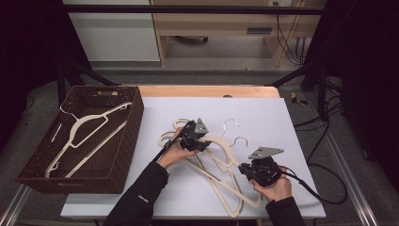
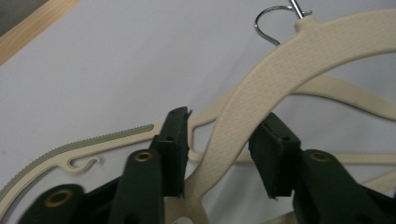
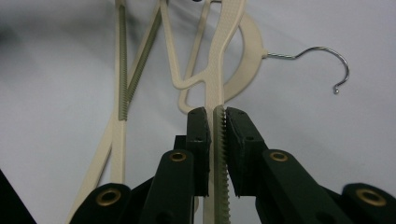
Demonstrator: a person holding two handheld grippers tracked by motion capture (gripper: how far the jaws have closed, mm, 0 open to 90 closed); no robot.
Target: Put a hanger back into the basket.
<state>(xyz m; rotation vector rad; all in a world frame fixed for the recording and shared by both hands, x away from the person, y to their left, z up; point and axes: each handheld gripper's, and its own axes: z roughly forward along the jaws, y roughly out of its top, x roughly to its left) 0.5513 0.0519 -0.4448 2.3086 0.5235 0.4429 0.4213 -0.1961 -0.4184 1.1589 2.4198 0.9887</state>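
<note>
Two cream plastic clothes hangers [image 1: 221, 165] with chrome wire hooks are lying overlapped on the white tabletop sheet [image 1: 282, 117], centre-right, between both hands.

Right gripper [image 1: 245, 170] is clamping the toothed shoulder edge of the upper hanger [image 3: 219, 93]: in the right gripper view both black pads are pressing flat on the ribbed strip, no gap either side. Its hook [image 3: 322, 60] is pointing away to the right in that view.

Left gripper [image 1: 200, 141] is sitting over the other shoulder of the pile, near the far end. In the left gripper view its jaws are straddling the wide textured arm of the hanger [image 2: 280, 74]; the left pad is touching or almost touching the arm, the right pad is standing clear with a visible gap. So not a grip yet, jaws partly spread around the arm. Cannot tell whether the hanger is lifting off the sheet there.

Dark brown woven basket [image 1: 127, 141] is sitting on the left of the table, well apart from the pile, holding another cream hanger [image 1: 82, 132] lying flat inside.
</note>
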